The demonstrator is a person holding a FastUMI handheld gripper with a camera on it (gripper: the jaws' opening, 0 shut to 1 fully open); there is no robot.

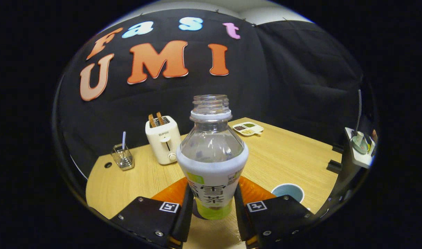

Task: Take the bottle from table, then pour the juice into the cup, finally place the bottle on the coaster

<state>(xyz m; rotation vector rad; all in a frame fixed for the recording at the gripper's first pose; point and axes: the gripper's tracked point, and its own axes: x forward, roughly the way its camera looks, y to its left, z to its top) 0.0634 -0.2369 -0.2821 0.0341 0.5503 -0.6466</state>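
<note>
- Gripping clear plastic bottle [212, 162], claw [212, 211] closed on its labelled lower body, both fingers pressing the sides; bottle upright, cap off, threaded neck open.
- Round cup [287, 192] just right of the bottle, on the wood-grain counter [287, 155].
- Boxy cream toaster [163, 139] beyond, slices sticking up.
- Wire holder [122, 157] left of the toaster; divided dish [248, 128] at the far edge.

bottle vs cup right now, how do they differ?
The bottle is clear with a label and stands tall between the fingers, which press on both its sides; the cup is low, blue inside, and sits free on the table just past one finger. The bottle's neck is narrow; the cup's mouth is wide. Both are upright and uncapped.
</note>
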